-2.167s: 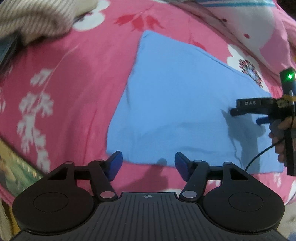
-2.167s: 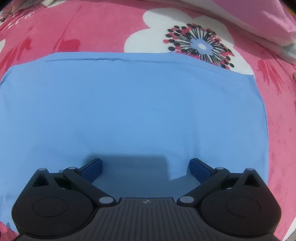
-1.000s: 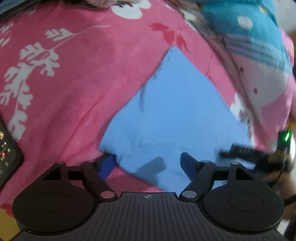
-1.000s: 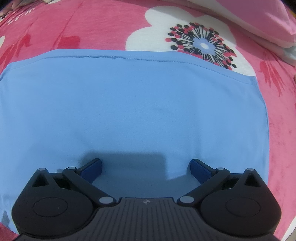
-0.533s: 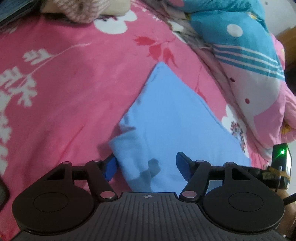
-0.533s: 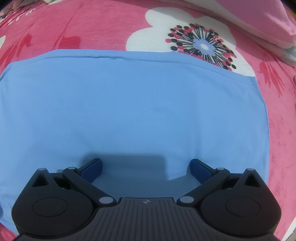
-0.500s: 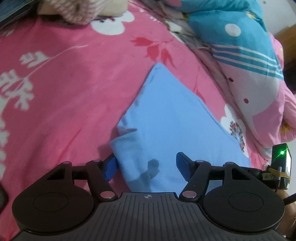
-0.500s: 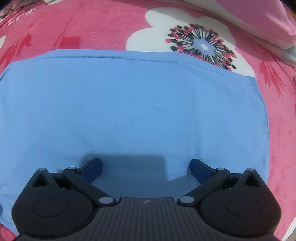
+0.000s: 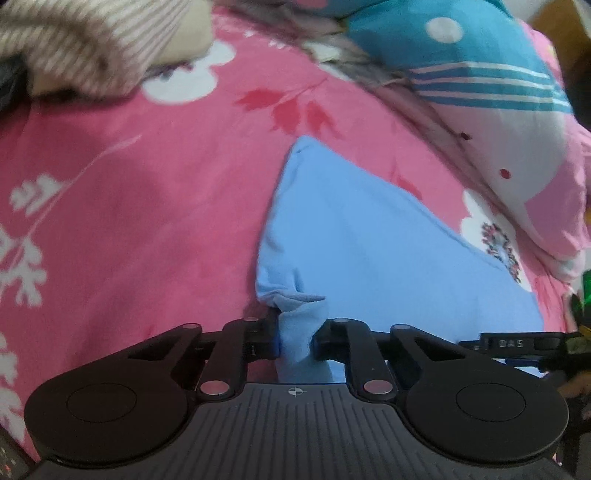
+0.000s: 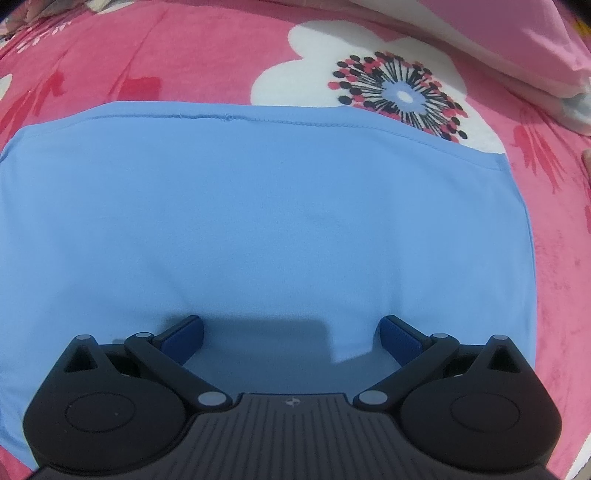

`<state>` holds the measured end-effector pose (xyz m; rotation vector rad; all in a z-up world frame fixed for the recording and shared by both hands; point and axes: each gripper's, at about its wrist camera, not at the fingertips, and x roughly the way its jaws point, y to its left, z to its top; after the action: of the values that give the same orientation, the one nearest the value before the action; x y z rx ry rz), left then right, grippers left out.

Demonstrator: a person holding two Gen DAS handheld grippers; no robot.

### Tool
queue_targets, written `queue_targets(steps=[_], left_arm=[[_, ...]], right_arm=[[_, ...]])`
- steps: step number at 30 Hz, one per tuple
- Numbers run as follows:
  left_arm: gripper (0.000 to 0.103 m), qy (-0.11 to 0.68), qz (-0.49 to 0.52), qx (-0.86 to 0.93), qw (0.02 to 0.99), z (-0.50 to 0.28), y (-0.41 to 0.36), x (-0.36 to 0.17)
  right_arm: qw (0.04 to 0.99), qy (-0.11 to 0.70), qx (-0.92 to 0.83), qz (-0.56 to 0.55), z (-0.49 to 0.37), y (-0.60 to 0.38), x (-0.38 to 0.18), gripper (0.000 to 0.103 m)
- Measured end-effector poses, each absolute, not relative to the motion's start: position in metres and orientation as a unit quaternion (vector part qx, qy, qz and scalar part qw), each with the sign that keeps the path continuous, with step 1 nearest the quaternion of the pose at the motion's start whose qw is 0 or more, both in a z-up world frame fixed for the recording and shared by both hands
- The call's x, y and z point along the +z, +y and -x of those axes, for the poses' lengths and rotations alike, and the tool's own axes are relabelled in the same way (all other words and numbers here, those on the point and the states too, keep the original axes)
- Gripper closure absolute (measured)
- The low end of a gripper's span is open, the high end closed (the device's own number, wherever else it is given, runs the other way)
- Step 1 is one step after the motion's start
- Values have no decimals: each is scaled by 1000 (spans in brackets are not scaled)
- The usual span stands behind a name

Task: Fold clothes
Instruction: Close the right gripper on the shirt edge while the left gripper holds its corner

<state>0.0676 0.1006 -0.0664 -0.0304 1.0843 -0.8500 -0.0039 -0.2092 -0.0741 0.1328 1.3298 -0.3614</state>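
Observation:
A light blue garment (image 9: 373, 243) lies folded on the pink flowered bedspread (image 9: 129, 206). My left gripper (image 9: 295, 341) is shut on the garment's near left corner, which bunches up between the jaws. In the right wrist view the garment (image 10: 258, 206) lies flat and fills most of the frame. My right gripper (image 10: 291, 332) is open and empty, low over the garment's near edge. It also shows at the right edge of the left wrist view (image 9: 517, 345).
A striped beige cloth (image 9: 85, 44) lies at the back left. A blue and pink quilt (image 9: 480, 92) is piled along the back right. A pink pillow (image 10: 509, 33) borders the far right. A dark device (image 9: 9, 458) sits at the lower left.
My left gripper has closed on the garment's left corner and gathered it between the jaws. The right gripper has stayed open in the same place.

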Motion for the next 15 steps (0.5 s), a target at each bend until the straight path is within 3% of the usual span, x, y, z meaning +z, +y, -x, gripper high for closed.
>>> queue_targets(steps=[7,15], left_arm=[[93,419,-28,-486,767,-30,64,-20],[93,365,-93,-582,721,44,3,-2]], right_arm=[[778,604,-152,-85,9,-216,-67,1],[791,551,-143,-223,39,-285,-39,21]])
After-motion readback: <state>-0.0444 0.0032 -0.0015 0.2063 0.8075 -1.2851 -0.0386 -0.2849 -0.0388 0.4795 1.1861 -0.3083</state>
